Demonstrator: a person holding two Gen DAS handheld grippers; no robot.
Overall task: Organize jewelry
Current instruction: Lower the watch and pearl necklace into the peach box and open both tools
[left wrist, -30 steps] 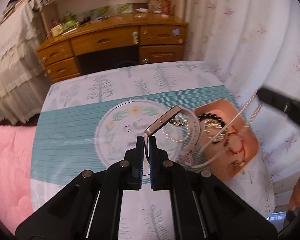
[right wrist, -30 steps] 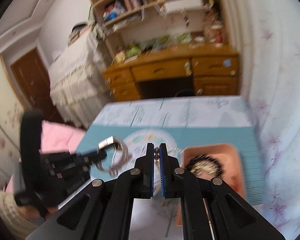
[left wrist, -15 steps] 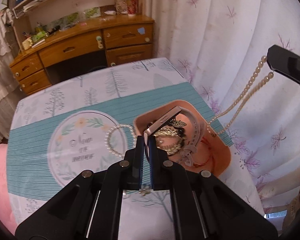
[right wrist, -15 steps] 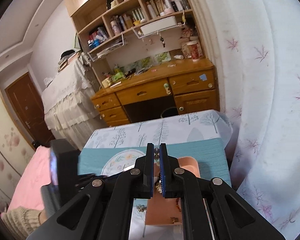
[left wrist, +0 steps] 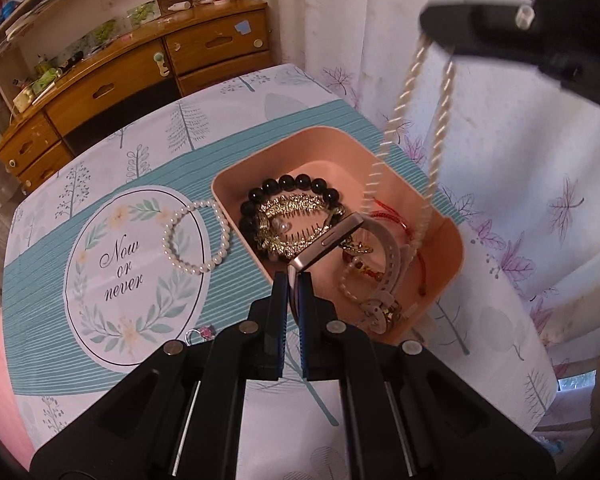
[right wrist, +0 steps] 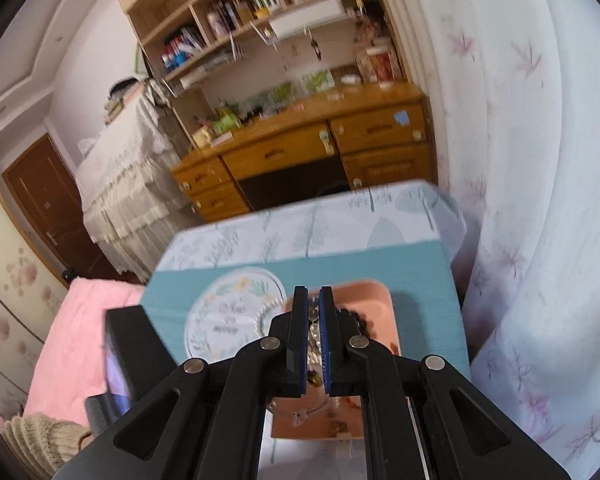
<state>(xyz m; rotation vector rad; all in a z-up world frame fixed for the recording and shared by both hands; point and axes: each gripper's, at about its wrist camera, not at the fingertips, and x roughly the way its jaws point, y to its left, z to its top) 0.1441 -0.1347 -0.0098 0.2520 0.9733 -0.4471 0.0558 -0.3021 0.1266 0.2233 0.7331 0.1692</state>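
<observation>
Left claw (left wrist: 294, 280) grips the watch (left wrist: 328, 240) over the tray (left wrist: 448, 264); right claw (right wrist: 313, 300) pinches the pearl necklace (left wrist: 404, 92) above it.

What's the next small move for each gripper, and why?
Probably lower both and release: the left gripper pinches the white-strapped rectangular watch over the shallow pink plastic tray, and the right gripper dangles the long white pearl necklace into it.

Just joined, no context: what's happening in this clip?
A person is sorting jewelry into a pink tray. The left hand-held gripper grips a watch over the tray; the right hand-held gripper dangles a pearl necklace into it. A pearl bracelet lies outside, on the tablecloth.
</observation>
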